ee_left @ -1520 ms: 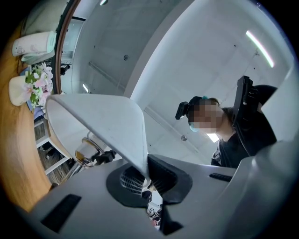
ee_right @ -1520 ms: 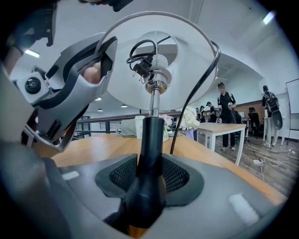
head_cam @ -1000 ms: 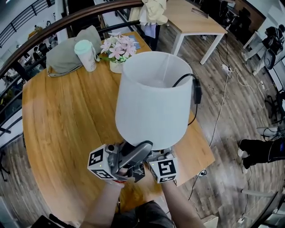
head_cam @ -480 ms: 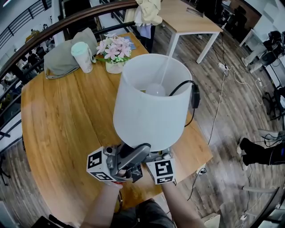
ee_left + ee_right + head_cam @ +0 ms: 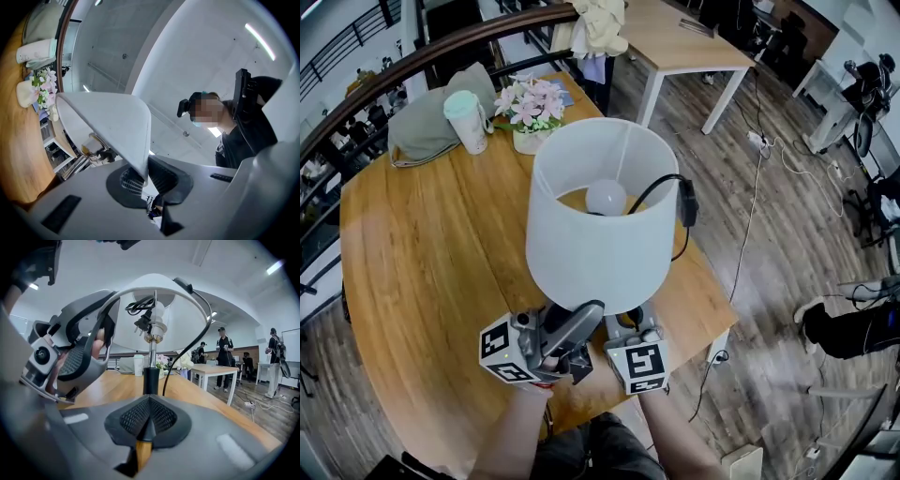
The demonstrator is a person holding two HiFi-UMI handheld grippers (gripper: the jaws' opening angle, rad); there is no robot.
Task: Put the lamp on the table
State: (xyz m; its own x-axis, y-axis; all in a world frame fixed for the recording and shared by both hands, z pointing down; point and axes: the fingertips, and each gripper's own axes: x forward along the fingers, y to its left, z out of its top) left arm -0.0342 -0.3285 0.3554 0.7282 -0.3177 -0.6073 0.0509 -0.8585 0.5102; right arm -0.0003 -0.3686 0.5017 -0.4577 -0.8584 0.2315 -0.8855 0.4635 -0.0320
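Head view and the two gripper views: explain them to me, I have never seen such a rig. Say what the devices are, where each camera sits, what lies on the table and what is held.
No robot here: a person holds a two-jaw tool in each hand. The head view looks down from the person's head; each gripper view rides on one tool and looks along its jaws. The left gripper pinches the lamp by the rim of its shade. The right gripper has just been closing its jaws, which are shut on the lamp's black stem. On the wooden table stand a cup, a pot of flowers and a grey cloth bundle.
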